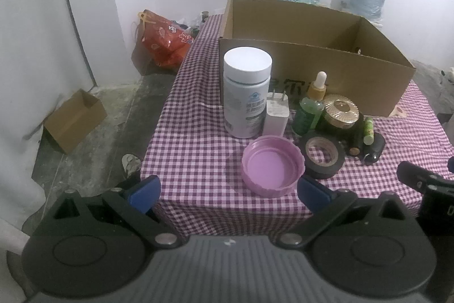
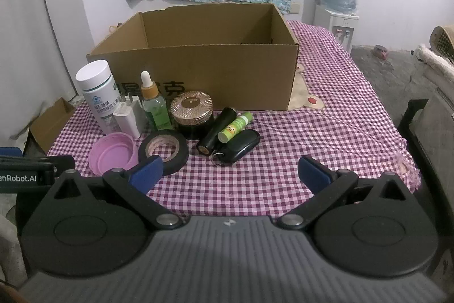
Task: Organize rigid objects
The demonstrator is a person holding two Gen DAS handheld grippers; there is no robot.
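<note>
Left hand-held gripper [image 1: 228, 190] and right hand-held gripper [image 2: 230, 172], both spread wide, grasping nothing. Pink lid [image 1: 272, 168] just ahead of left fingertips; black tape roll [image 2: 164, 151] beside right gripper's left fingertip, on checkered desk [image 2: 312, 132].

Dim, even indoor light, soft short shadows under the white plastic supplement bottle [image 1: 246, 93] and purple checked tablecloth [image 2: 326, 138] clutter, strong fisheye bending and dark vignette at corners, slight graininess, no glare.

Checked counter [image 1: 198, 138]: cardboard box [image 1: 312, 67] at back; before it white bottle [image 1: 246, 93], white charger [image 1: 276, 115], green dropper bottle [image 1: 310, 110], gold-lidded jar [image 1: 340, 112], black tape roll [image 1: 323, 154], pink lid [image 1: 272, 165]. Left tongs [image 1: 229, 190] spread wide, empty.
</note>
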